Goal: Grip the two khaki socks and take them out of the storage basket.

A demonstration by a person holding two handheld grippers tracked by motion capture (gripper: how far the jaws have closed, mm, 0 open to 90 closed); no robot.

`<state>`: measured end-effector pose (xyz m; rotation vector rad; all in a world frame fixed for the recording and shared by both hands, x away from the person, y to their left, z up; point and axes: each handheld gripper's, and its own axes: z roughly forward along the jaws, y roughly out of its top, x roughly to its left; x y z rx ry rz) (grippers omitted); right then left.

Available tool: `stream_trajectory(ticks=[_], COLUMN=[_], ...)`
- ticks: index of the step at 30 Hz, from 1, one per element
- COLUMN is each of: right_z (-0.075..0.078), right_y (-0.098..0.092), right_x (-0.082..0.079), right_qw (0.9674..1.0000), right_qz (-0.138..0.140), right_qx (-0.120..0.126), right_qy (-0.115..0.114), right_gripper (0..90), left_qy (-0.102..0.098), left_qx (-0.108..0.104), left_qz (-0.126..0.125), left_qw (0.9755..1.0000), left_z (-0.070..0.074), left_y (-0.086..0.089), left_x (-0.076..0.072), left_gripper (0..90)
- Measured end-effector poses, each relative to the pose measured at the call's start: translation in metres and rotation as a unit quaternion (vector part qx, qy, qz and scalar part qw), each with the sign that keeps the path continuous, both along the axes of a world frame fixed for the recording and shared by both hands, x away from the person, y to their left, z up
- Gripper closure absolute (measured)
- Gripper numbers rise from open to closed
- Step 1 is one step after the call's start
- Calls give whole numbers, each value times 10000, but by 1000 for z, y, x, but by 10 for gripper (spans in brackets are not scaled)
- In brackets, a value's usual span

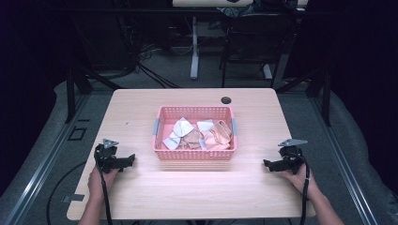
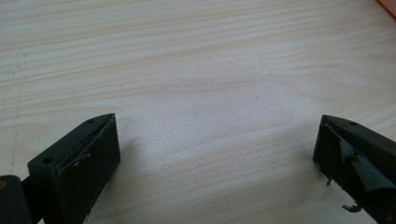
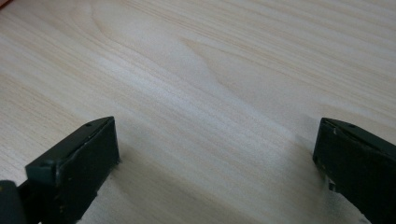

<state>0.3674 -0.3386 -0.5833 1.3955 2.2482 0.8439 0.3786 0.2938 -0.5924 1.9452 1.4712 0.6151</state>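
A pink plastic basket [image 1: 195, 153] stands in the middle of the wooden table [image 1: 141, 112]; inside lie several folded cloths, some white [image 1: 180, 127] and some tan [image 1: 220, 133]. My left gripper [image 1: 131, 161] rests on the table left of the basket, pointing toward it, its jaws wide apart and empty [image 2: 217, 140]. My right gripper [image 1: 266, 164] rests right of the basket, pointing inward, also open with bare wood between its jaws [image 3: 217, 140]. A hand holds each one from the near edge.
A round cable hole [image 1: 226, 100] sits near the table's far edge. Beyond the table stand a desk leg [image 1: 194, 51] and a dark chair [image 1: 253, 42]. An orange corner [image 2: 386, 6] of the basket shows at the top right of the left gripper view.
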Motion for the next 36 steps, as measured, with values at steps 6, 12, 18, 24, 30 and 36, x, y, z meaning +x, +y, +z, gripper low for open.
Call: stream_trajectory(ticks=[6,12,18,24,30,36], right_z=[0,0,0,9,15,37], right_y=[0,0,-1,2,14,20], right_x=[0,0,3,7,9,9], right_qw=[10000,10000,10000,9980,9952,9965], right_qz=[-2,-13,85,184,347,391], right_qx=[3,-2,10,-396,-705,-447], right_qy=[-7,-14,20,453,583,587], right_gripper=[0,0,0,0,0,0], left_qy=[-1,7,8,18,17,-1], left_qx=[4,1,7,3,1,8], left_qz=[-8,-8,-32,-41,-58,-60], left_qw=[10000,10000,10000,10000,10000,10000], left_z=[0,0,0,0,0,0], left_y=[0,0,0,-1,0,-2], left_x=[0,0,0,0,0,0], left_gripper=[4,4,5,4,4,4])
